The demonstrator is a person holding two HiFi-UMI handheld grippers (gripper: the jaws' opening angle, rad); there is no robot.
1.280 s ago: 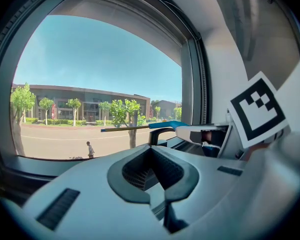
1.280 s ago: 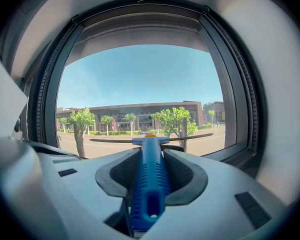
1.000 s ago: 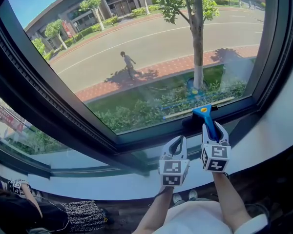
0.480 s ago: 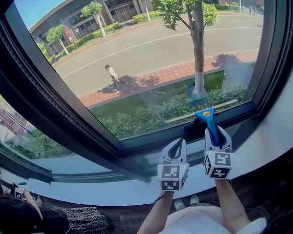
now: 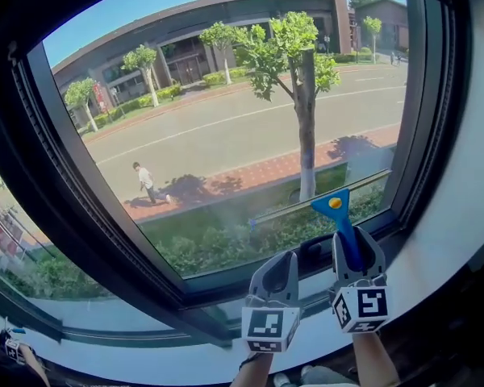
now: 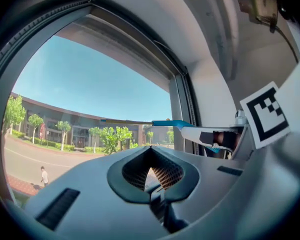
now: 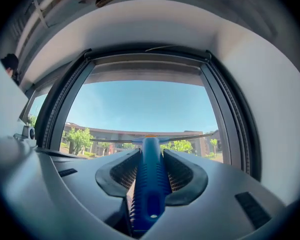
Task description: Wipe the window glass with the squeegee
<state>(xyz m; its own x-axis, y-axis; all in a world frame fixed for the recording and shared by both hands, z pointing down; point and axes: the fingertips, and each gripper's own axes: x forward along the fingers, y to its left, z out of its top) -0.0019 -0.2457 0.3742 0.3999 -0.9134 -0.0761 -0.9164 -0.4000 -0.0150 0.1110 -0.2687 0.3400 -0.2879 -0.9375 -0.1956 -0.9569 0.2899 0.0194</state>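
- Right gripper (image 5: 356, 247) at 5 o'clock in the head view, jaws clamped on the blue ribbed handle of the squeegee (image 5: 331, 204), pads tight against both sides of it.
- Along the right gripper's own view: handle of the squeegee (image 7: 150, 179) straight up the middle toward 12 o'clock, thin blade crosswise at its top against sky and building.
- Squeegee head blue with a yellow dot; blade against the window glass (image 5: 226, 127) as far as the head view tells, low in the pane toward its 5 o'clock corner.
- Blade slanted, its 3 o'clock end higher than its 9 o'clock end, that higher end near the dark window frame (image 5: 431, 135).
- Left gripper (image 5: 276, 274) just beside the right one, at its 9 o'clock and a little lower.
- Left gripper's jaws (image 6: 151, 161) pressed together with only a thin slit between the pads, nothing held, aimed at the glass.
- From the left gripper view, squeegee (image 6: 170, 123) at 1 o'clock, blade stretched toward 9 o'clock across the pane, right gripper with its marker cube at 3 o'clock.
- White sill (image 5: 448, 224) under the frame at 4 o'clock, both grippers above it.
- Outside, beyond the glass: tree (image 5: 306, 135) at 12 o'clock from the squeegee head, grass and shrubs behind the blade, road and long building farther up.
- Person (image 5: 145, 182) on the brick pavement at 9 o'clock, well apart from the blade.
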